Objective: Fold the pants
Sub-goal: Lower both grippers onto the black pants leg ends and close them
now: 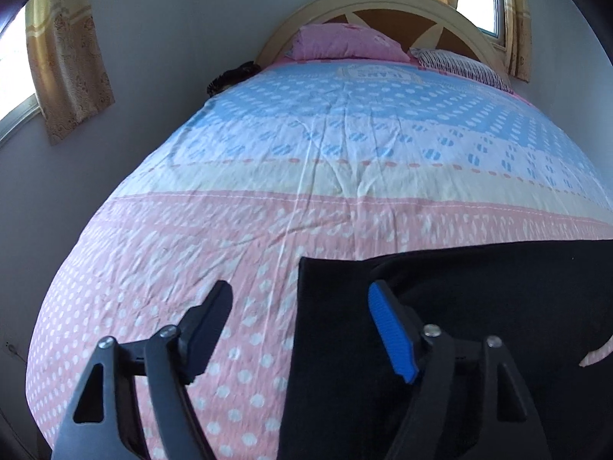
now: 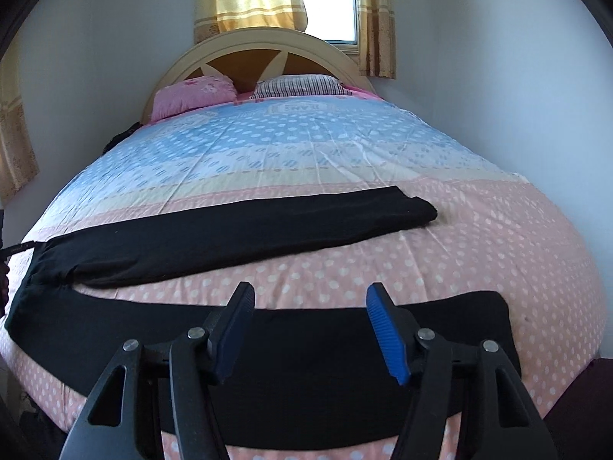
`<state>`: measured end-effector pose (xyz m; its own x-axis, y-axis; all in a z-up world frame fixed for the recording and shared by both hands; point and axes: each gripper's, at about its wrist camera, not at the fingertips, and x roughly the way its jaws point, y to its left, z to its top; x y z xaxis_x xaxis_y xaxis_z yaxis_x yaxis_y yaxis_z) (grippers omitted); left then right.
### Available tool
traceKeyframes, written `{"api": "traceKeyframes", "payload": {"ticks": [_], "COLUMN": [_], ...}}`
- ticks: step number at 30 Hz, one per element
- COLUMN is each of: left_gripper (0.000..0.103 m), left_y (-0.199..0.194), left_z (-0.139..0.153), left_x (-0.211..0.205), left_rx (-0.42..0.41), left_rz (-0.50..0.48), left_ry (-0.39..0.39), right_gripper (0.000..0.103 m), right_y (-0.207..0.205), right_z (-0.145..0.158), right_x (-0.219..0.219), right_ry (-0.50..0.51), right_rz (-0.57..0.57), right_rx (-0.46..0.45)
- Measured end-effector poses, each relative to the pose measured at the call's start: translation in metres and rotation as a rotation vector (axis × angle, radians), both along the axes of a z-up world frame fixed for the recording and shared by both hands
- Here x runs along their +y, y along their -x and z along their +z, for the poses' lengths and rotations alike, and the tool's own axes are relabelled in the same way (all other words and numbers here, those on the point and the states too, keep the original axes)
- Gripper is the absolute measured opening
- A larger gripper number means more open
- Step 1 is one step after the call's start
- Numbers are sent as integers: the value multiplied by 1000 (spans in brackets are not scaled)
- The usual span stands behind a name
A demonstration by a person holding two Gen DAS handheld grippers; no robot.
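Black pants (image 2: 249,230) lie flat across the near end of the bed (image 2: 268,145), the two legs spread apart and joined at the far left. The far leg ends at a cuff right of centre; the near leg (image 2: 459,318) runs along the bed's front edge. My right gripper (image 2: 310,293) hovers over the near leg, jaws open, nothing between the blue pads. In the left wrist view the pants (image 1: 479,306) fill the lower right. My left gripper (image 1: 299,297) stands open astride their left edge, one finger over the sheet, the other over the black cloth.
The pink, cream and blue dotted sheet (image 1: 306,153) covers the bed. A pink pillow (image 2: 191,94) and a striped pillow (image 2: 299,84) lean on the arched headboard (image 2: 268,44). Curtained windows (image 2: 325,0) are behind and at left; white walls close both sides.
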<state>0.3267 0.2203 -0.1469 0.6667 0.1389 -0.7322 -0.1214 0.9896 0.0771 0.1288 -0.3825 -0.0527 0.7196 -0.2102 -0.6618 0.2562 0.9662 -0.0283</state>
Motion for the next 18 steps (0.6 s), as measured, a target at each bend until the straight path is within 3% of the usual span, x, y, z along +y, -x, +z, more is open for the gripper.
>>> {"api": "traceKeyframes", "payload": {"ticks": [3, 6, 9, 18], "left_gripper": [54, 47, 26, 29], "left_y": [-18, -27, -32, -38], "left_z": [-11, -17, -24, -29], "left_x": [3, 7, 7, 10], "left_rx": [41, 69, 93, 90], "left_rz": [-15, -24, -40, -45], "left_ry": [9, 41, 78, 64], "right_gripper": [62, 62, 62, 62], "right_y": [-17, -33, -44, -92], "right_z": [3, 3, 3, -14], "right_x": [-27, -57, -81, -160], "right_ry": [16, -20, -49, -171], "right_rz": [-32, -77, -120, -250], "right_rx": [16, 26, 24, 94]}}
